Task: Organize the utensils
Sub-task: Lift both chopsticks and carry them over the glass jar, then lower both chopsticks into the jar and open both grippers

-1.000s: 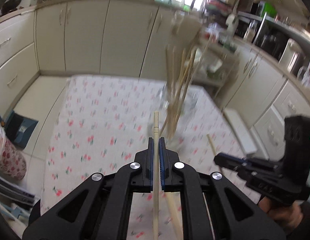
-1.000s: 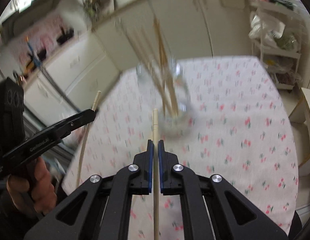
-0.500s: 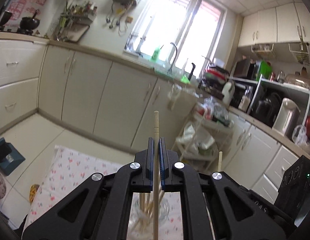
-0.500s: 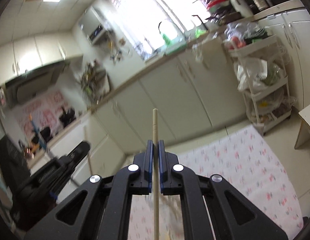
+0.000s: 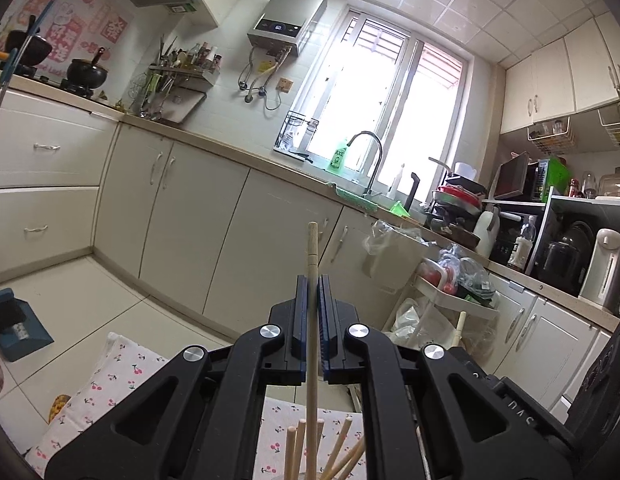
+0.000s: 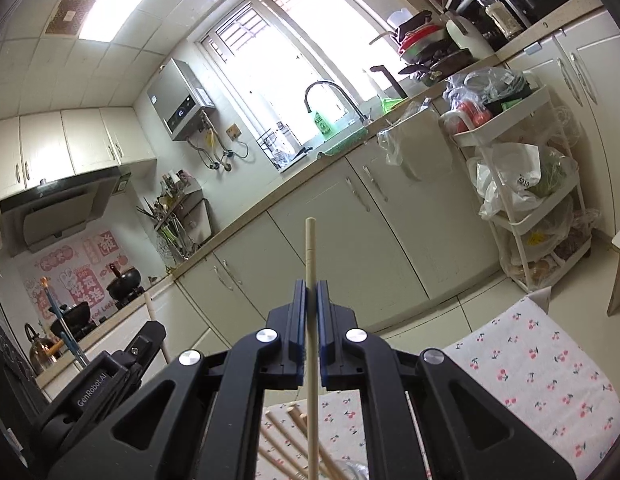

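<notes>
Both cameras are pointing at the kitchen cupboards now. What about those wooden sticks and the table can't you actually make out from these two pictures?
- Lower end of the pale wooden chopstick in the left gripper: left view, hidden behind the gripper body.
- Container holding the bunch of wooden chopsticks: cut off by the bottom edge.
- Most of the cherry-print tablecloth: right view, blocked by the right gripper.
- Lower end of its thin wooden chopstick: runs off the frame.

Both the left gripper [image 5: 313, 280] and right gripper [image 6: 310, 284] are matte black with blue-edged fingers [image 5: 300, 312], silver round screws [image 5: 269, 331] and white lettering [image 6: 91, 390].
</notes>
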The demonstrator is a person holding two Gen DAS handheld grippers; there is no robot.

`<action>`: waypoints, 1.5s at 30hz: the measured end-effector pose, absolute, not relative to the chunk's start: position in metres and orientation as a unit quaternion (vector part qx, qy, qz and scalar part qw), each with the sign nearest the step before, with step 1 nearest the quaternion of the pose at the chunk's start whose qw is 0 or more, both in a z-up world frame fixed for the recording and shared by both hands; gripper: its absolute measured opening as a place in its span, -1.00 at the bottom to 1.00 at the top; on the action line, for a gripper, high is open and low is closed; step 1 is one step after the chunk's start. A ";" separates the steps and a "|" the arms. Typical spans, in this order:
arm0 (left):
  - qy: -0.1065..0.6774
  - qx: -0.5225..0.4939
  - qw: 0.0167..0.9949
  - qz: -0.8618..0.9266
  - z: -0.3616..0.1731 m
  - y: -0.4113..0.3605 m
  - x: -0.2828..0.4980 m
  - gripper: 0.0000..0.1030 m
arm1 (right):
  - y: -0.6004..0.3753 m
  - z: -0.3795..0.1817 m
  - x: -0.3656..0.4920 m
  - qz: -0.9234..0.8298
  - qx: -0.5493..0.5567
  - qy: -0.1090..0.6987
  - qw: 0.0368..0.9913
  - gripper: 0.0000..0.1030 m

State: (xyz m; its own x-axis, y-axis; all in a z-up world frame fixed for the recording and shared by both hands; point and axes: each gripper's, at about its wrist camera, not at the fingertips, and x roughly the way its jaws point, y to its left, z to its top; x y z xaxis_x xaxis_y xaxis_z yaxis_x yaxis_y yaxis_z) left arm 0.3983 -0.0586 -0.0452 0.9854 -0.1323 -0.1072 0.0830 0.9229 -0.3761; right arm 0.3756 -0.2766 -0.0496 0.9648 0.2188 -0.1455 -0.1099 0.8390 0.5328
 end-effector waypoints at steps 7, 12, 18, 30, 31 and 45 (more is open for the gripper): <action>0.068 -0.174 0.981 -0.047 -0.068 -0.067 0.405 -0.90 | -0.271 -0.070 0.383 0.089 0.255 0.114 0.956 -0.88; 0.075 -0.157 0.984 -0.048 -0.083 -0.071 0.402 -0.90 | -0.266 -0.079 0.379 0.095 0.241 0.122 0.958 -0.88; 0.088 -0.125 0.987 -0.057 -0.098 -0.078 0.391 -0.90 | -0.259 -0.083 0.363 0.106 0.212 0.129 0.963 -0.88; 0.132 -0.080 0.985 -0.082 -0.109 -0.076 0.361 -0.77 | -0.248 -0.096 0.336 0.126 0.158 0.178 0.963 -0.87; 0.134 -0.077 0.985 -0.082 -0.109 -0.075 0.358 -0.73 | -0.247 -0.096 0.335 0.128 0.155 0.182 0.963 -0.87; 0.197 -0.047 0.977 -0.062 -0.098 -0.071 0.327 -0.04 | -0.246 -0.085 0.311 0.131 0.132 0.202 0.961 -0.58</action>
